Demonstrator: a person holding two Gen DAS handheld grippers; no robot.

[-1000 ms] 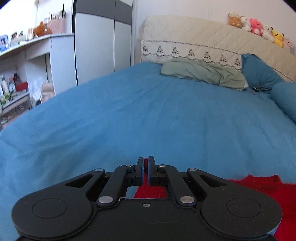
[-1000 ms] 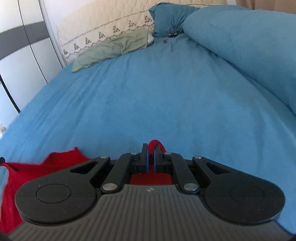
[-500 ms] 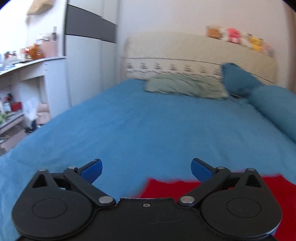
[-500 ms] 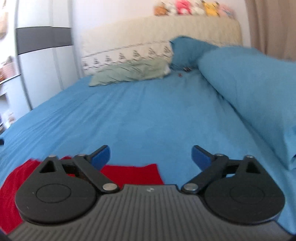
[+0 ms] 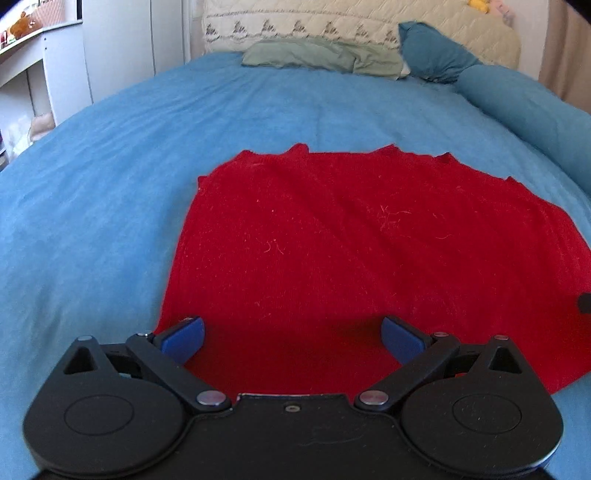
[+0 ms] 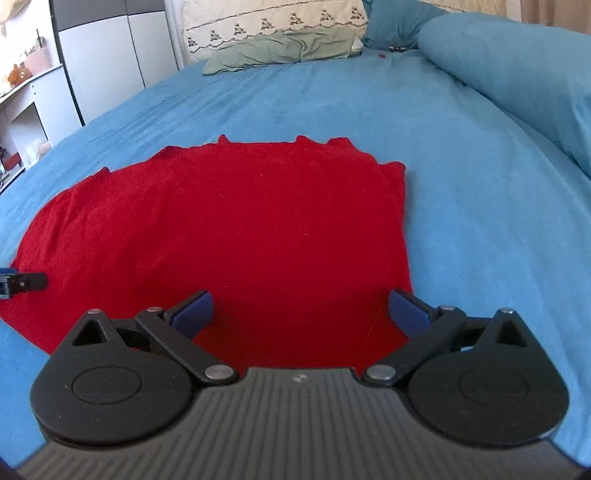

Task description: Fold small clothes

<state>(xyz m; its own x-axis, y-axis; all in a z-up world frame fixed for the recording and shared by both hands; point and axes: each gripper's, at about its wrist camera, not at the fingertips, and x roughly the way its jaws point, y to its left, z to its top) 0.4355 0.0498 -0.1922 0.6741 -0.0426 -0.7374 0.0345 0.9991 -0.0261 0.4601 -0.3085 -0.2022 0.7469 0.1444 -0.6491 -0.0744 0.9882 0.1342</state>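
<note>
A small red knitted garment [image 5: 369, 243] lies spread flat on the blue bed sheet [image 5: 110, 184]; it also shows in the right wrist view [image 6: 236, 229]. My left gripper [image 5: 293, 339] is open and empty, hovering over the garment's near left part. My right gripper [image 6: 301, 314] is open and empty over the garment's near right part. A tip of the left gripper shows at the left edge of the right wrist view [image 6: 22, 282].
A green pillow [image 5: 321, 59] and a dark blue pillow [image 5: 432, 55] lie at the cream headboard [image 5: 332, 22]. A rolled blue duvet [image 6: 517, 74] runs along the right side. A white wardrobe [image 6: 110, 59] and shelves [image 5: 22, 55] stand left of the bed.
Both grippers were shut on the red garment's edge a second ago. They opened, let it go, and pulled back and up, so the garment now lies flat in full view.
</note>
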